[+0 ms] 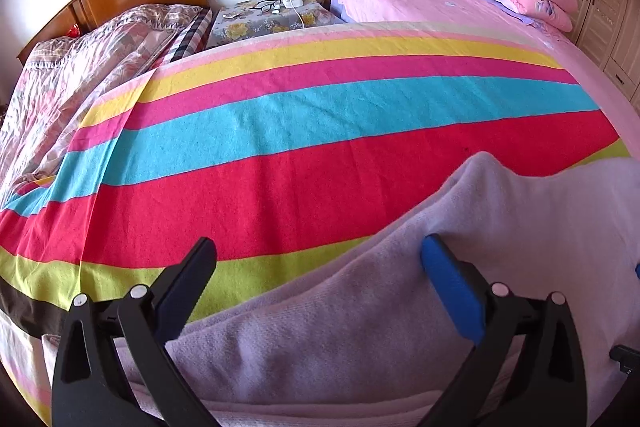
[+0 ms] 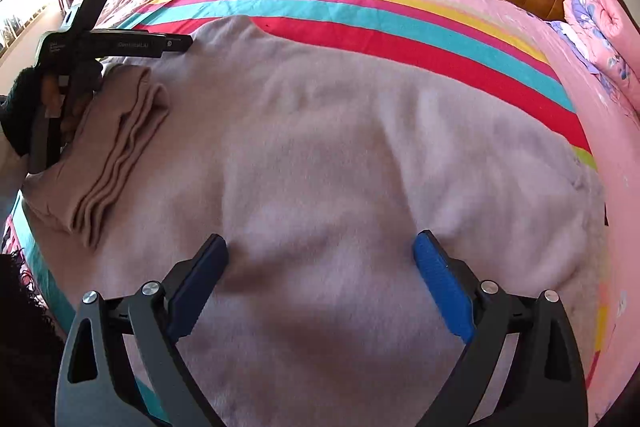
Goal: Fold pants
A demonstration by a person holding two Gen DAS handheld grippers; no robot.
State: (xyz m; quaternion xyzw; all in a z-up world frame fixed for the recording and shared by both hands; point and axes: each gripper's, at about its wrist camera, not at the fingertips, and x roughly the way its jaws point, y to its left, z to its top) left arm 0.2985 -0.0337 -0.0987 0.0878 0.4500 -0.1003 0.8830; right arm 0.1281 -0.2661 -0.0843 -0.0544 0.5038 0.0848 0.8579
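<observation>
Both grippers, left gripper (image 1: pixel 318 259) and right gripper (image 2: pixel 320 255), wide open, holding nothing, over lilac pants (image 2: pixel 320 147); suggest pinching both fabric layers squarely at edge before folding

The pants (image 1: pixel 400 327) run off the lower and right edges of the left wrist view. In the right wrist view their far left end is covered by the left gripper (image 2: pixel 120 45), and the hand (image 2: pixel 52 95) holding it is mostly hidden.
</observation>
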